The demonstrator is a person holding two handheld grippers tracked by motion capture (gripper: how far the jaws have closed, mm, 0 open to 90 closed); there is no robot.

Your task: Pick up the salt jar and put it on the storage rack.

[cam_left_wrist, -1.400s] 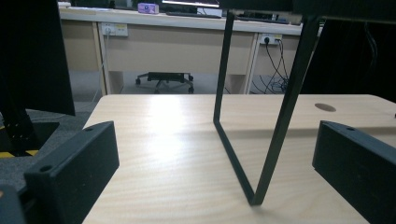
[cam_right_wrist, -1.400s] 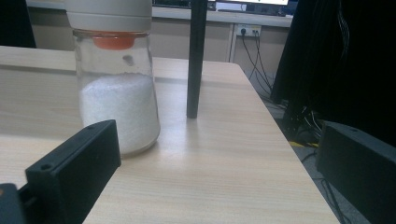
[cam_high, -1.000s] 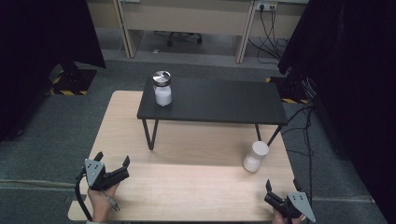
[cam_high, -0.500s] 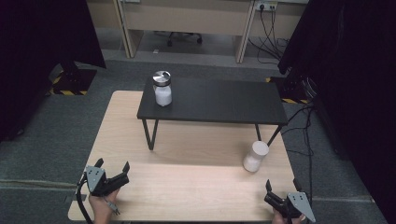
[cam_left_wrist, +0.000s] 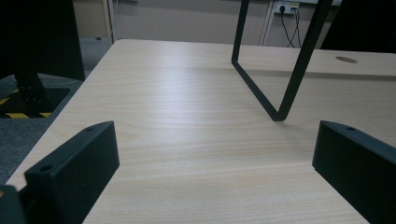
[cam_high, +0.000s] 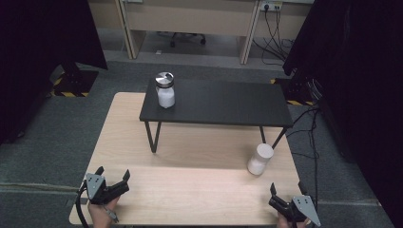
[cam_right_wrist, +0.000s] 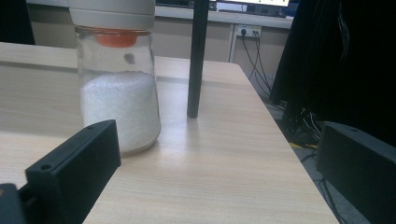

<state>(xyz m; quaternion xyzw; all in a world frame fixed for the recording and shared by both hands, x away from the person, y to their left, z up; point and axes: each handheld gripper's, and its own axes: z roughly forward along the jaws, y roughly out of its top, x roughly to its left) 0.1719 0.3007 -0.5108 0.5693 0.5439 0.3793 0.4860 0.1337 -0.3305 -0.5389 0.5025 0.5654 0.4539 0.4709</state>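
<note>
The right gripper rests at the near right corner of the pale wooden table, with its jaws spread wide and nothing between them. The thing nearest to it is the clear glass jar with a white plastic lid, half full of white granules; it stands upright on the table a little farther in, just beside the right leg of the low black shelf. In the right gripper view the jar is ahead and to the left of the jaws, not yet between them.

To take this jar well, I judge that the gripper should shift left until the jar is centred between the jaws, go forward low and level, and close on the glass body under the lid. Glass is smooth and round, so a grip that is off-centre could push the jar away or tip it. The thin black metal leg is near behind, so the approach should stop before touching it.

The left gripper waits at the near left corner, jaws also wide and empty, above bare wood with a fine straight grain and a soft shine.

A second glass jar with a shiny metal lid stands on the far left end of the matte black shelf, well apart from both grippers.
</note>
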